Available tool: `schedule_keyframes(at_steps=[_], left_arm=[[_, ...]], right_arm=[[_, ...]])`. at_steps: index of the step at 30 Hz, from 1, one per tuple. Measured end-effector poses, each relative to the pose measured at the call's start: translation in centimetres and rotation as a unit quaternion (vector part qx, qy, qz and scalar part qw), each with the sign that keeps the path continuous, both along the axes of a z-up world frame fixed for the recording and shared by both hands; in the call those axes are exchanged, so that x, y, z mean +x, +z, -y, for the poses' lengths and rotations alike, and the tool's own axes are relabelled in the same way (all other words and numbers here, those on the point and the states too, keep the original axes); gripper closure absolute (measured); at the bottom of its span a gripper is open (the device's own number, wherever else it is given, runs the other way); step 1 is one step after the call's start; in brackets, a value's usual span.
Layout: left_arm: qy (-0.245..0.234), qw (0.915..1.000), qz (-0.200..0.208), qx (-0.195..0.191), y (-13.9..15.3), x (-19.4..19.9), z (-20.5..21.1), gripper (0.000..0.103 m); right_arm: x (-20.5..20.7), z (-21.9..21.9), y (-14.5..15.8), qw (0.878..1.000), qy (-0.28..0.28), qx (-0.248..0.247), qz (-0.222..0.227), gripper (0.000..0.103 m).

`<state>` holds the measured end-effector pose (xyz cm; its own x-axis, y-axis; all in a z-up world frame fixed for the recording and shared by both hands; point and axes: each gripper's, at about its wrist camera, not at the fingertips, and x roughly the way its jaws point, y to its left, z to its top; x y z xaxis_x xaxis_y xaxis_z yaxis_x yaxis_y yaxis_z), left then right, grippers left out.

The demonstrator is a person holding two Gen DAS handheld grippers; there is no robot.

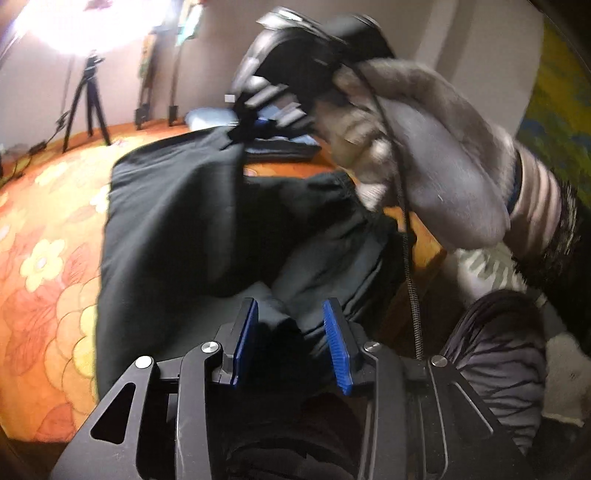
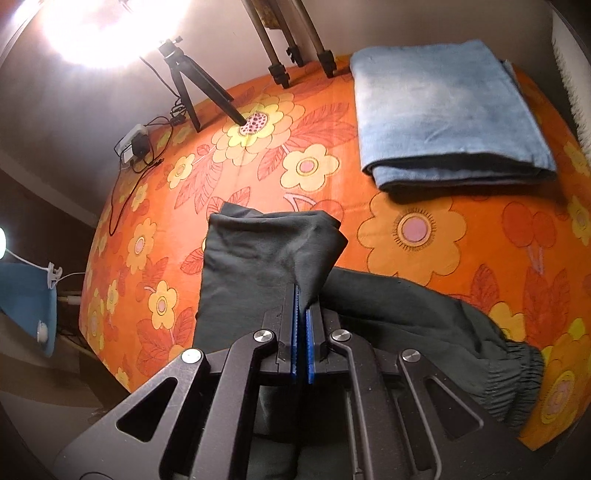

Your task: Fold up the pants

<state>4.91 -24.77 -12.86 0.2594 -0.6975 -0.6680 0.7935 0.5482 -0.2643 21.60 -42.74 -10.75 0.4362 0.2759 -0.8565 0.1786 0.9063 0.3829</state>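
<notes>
Dark green pants [image 2: 258,251] lie on an orange flowered bedspread [image 2: 258,155]. My right gripper [image 2: 303,295] is shut on a fold of the pants and lifts the leg end above the bed; the elastic waistband [image 2: 517,373] rests at the lower right. In the left wrist view the pants [image 1: 177,214] are partly doubled over. My left gripper [image 1: 291,314] is open, its blue pads [image 1: 334,332] on either side of a ridge of the fabric. The right gripper [image 1: 240,136], held in a grey-gloved hand [image 1: 424,147], pinches the pants edge further away.
A folded blue cloth [image 2: 443,110] lies at the far right of the bed. Tripod legs [image 2: 207,96] and a power strip with cables [image 2: 136,144] stand at the far left. A bright lamp [image 2: 107,26] shines above. A tripod [image 1: 86,107] shows in the left wrist view.
</notes>
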Motion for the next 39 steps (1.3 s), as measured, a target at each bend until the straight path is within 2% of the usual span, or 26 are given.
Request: schedule_keyframes(at_steps=[5,10,14,15,16,18,21,29,33,39], left_arm=[[-0.004,0.9982,0.04,0.044,-1.0,-0.7,2.1,0.067],[0.004,0.9952,0.056,0.08,-2.4,-0.5,2.3,0.067],[-0.002,0.9946,0.063,0.082,-3.0,-0.7,2.1,0.067],[-0.004,0.9948,0.065,0.079,-3.1,-0.7,2.0,0.068],[-0.004,0.9951,0.064,0.075,-3.0,-0.7,2.0,0.073],[-0.004,0.9971,0.049,0.058,-3.0,-0.1,1.8,0.088],[0.004,0.9996,0.018,0.021,-2.6,0.8,0.8,0.096],[-0.005,0.9977,-0.023,-0.064,0.4,-0.2,-1.5,0.098],[-0.029,0.9952,-0.029,-0.089,2.0,-1.6,-0.9,0.098],[-0.057,0.992,-0.039,-0.105,2.4,-2.3,1.0,0.098]], right_arm=[[0.0,0.1,-1.2,1.0,-0.001,0.01,-0.005,0.099],[0.1,0.5,-1.6,1.0,-0.002,0.017,-0.006,0.099],[0.4,0.8,-2.2,1.0,-0.002,0.021,-0.009,0.099],[0.5,0.7,-2.3,1.0,-0.002,0.022,-0.01,0.099],[0.5,0.7,-2.4,1.0,-0.002,0.021,-0.011,0.099],[0.6,0.8,-2.6,1.0,-0.002,0.022,-0.013,0.099],[0.6,0.9,-2.6,1.0,-0.003,0.024,-0.013,0.099],[0.4,1.1,-2.0,1.0,-0.001,0.028,-0.005,0.099],[0.0,1.4,-1.2,1.0,-0.003,0.02,0.001,0.099],[-1.6,3.1,0.4,1.0,-0.015,-0.006,0.006,0.099]])
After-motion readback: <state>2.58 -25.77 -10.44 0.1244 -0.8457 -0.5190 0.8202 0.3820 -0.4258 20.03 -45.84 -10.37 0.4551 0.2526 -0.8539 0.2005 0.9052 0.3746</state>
